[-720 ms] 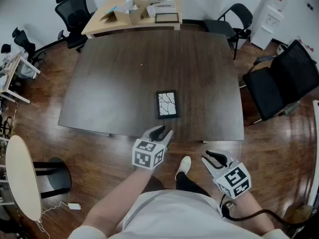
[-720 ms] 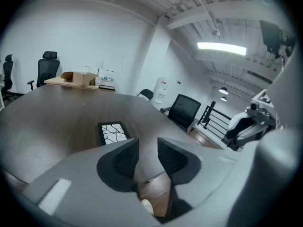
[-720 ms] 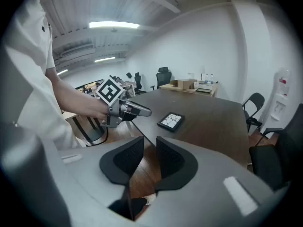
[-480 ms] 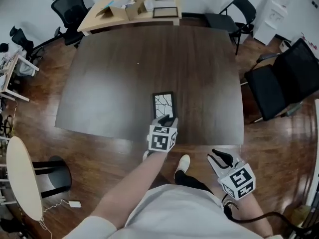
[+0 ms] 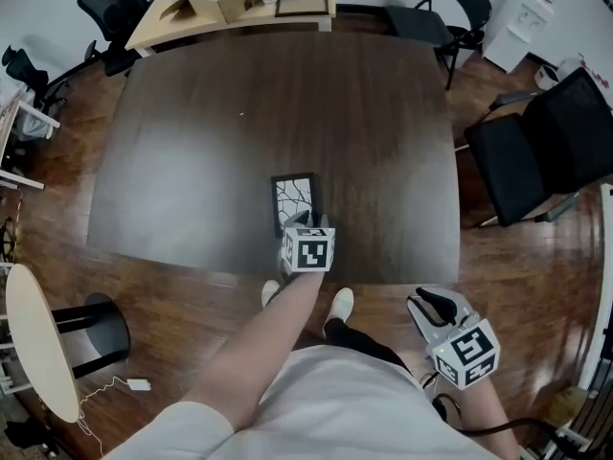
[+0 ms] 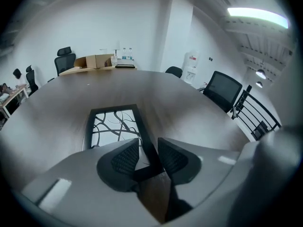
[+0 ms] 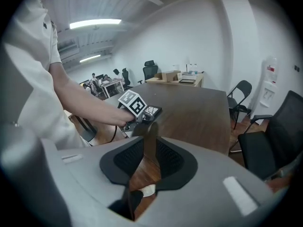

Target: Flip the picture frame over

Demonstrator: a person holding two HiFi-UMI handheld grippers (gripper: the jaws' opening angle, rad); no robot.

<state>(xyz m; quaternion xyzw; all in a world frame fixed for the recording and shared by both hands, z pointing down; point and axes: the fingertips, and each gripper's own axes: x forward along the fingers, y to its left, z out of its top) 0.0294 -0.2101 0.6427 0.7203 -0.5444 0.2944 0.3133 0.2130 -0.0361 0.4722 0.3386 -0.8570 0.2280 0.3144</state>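
Grasping, I'd say: the left gripper (image 6: 147, 148), jaws apart, straddles the black branch-print picture frame (image 6: 111, 126) at its near corner, by the dark wooden table (image 5: 239, 113)'s near edge; next it should pinch. The right gripper (image 7: 147, 150) hangs parted and empty.

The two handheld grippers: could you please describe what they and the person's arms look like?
Both the left gripper and the right gripper have light grey bodies, a black ribbed claw and a white cube printed with black square markers. A black cable runs from the right one. The person wears a white short-sleeved shirt.
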